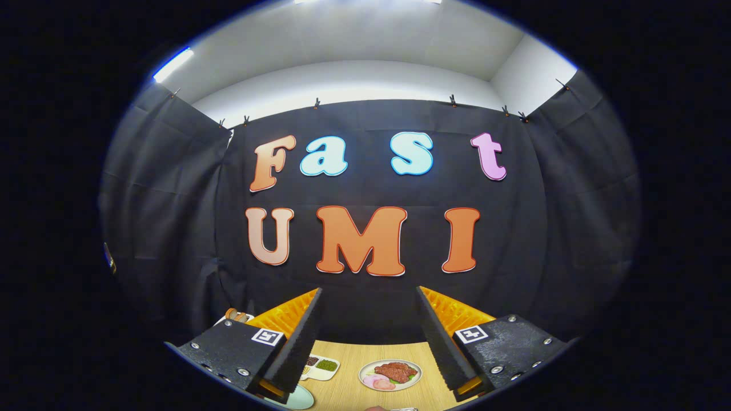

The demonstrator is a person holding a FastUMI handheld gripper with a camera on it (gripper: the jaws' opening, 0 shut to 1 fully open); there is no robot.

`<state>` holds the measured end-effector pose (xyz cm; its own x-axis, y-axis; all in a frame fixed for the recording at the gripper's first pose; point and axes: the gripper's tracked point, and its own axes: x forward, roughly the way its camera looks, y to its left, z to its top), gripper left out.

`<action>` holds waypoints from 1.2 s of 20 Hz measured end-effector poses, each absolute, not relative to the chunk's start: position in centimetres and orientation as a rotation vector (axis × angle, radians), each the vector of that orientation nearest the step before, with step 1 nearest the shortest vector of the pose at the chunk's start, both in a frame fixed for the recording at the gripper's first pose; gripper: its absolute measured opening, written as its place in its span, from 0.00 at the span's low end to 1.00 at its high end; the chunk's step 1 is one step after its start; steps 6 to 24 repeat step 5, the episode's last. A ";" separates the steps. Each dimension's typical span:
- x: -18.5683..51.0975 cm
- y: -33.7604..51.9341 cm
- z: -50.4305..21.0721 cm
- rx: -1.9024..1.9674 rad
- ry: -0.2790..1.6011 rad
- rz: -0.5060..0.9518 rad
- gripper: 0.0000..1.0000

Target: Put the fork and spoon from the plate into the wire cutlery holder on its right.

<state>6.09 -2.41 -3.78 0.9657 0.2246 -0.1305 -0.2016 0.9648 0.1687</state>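
Observation:
My gripper is open, its two fingers spread wide with nothing between them. It is held high and looks level at the booth's back wall. Low between the fingers lies a strip of the wooden table. On it, beyond the fingers, sits a round plate with red meat, pink slices and a green leaf. A small silvery sliver shows at the table's nearest visible part; it is too small to identify.
A white compartment tray with dark and green fillings lies left of the meat plate, partly behind the left finger. A pale green dish sits nearer, under that finger. A brown item peeks out further left.

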 end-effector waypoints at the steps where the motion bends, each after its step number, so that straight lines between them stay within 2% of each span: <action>1: 6.1 -2.3 -3.7 0.151 0.148 0.216 0.93; 24: 5.8 -1.9 -4.2 0.145 0.166 0.227 0.93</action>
